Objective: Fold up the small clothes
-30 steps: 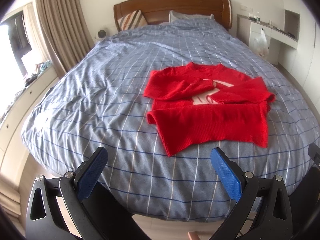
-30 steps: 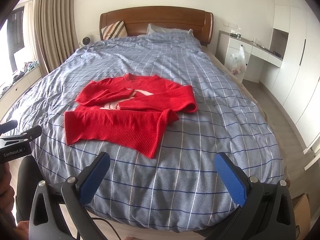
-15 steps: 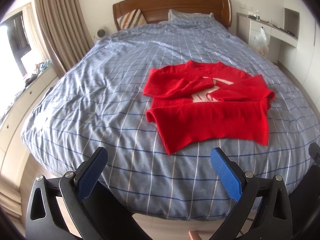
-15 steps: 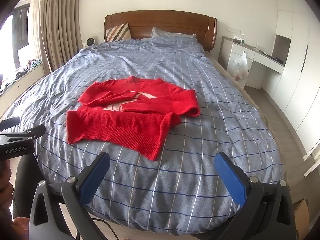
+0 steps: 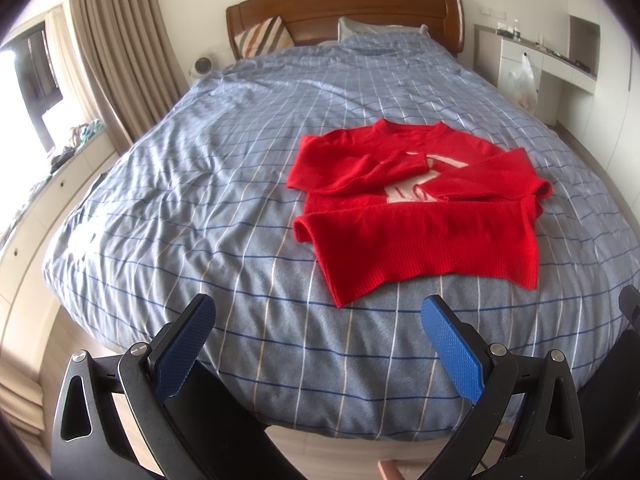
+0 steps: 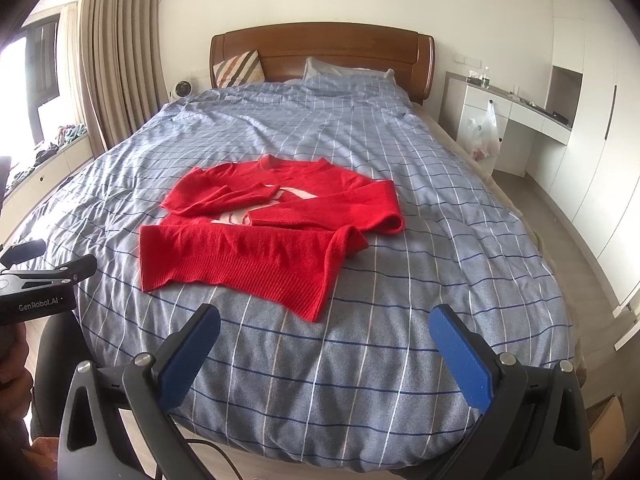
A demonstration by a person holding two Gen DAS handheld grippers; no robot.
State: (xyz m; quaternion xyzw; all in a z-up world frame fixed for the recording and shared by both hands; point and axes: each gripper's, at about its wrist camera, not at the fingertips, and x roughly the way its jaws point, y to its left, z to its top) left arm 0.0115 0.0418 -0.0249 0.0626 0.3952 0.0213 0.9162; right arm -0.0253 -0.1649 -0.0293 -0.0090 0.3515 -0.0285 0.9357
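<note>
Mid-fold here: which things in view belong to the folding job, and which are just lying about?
For the job:
- red sweater, sleeves crossed over the front
- bed it lies on
- left gripper, open
- right gripper, open

Lying about:
- striped pillow
- plastic bag at the desk
- small fan
- curtain
</note>
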